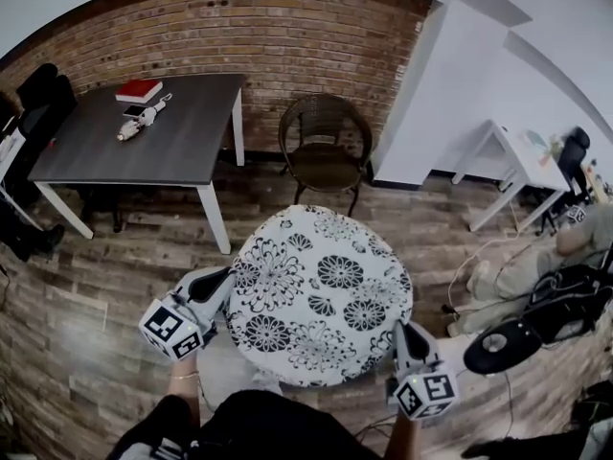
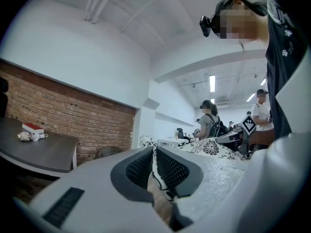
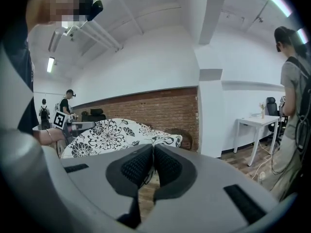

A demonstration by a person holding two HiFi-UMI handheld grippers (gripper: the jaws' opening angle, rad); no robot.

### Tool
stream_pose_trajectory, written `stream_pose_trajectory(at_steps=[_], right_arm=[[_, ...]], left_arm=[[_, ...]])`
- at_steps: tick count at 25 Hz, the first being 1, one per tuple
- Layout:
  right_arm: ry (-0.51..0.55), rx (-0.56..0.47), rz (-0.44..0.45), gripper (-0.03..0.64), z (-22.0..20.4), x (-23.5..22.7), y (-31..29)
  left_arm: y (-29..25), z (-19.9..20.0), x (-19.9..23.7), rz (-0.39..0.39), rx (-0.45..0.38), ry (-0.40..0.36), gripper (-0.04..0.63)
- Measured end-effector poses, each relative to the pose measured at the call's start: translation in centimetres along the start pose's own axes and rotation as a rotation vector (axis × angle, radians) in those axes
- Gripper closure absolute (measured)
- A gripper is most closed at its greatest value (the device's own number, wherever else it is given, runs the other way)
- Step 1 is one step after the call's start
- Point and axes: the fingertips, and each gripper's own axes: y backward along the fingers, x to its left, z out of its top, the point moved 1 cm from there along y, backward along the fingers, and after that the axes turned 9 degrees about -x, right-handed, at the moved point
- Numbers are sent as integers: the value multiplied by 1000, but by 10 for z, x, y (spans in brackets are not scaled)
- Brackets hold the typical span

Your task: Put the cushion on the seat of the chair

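One cushion [image 1: 321,295], one chair [image 1: 326,147] and two grippers make up the task's things. The cushion is round, white with black flower prints. The chair is a dark wicker one with a curved back.

Two counters stand in the room. A dark counter [image 1: 182,137] at the left carries one red book [image 1: 139,90] with a few small pale objects [image 1: 144,118] beside it. A white counter [image 1: 512,156] stands at the right. The floor [image 1: 115,286] is of wood planks, a brick wall [image 1: 287,36] runs behind the chair and the dark counter, and a white pillar [image 1: 421,94] stands just right of the chair.

The cushion is held up over the floor in front of the person, between the grippers and well apart from the chair, not yet on its seat. The left gripper [image 1: 228,278] has the cushion's left edge; its fingers [image 2: 141,166] are nearly pressed together, pinching the thin rim of fabric between the pads. The right gripper [image 1: 402,332] has the right edge; its fingers [image 3: 138,165] are likewise closed on the cushion's rim.
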Motion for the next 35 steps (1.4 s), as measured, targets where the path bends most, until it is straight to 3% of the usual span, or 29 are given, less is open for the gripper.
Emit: stream_pose_trajectory(at_steps=[26,35], right_arm=[[65,-38,-43,606,-27,5,-2],[44,-29,-39,606,-16,-3,-1]], left_arm=[[2,-35,19,-33,-109,21,575],[4,-23,9,-20,-88,32,575]])
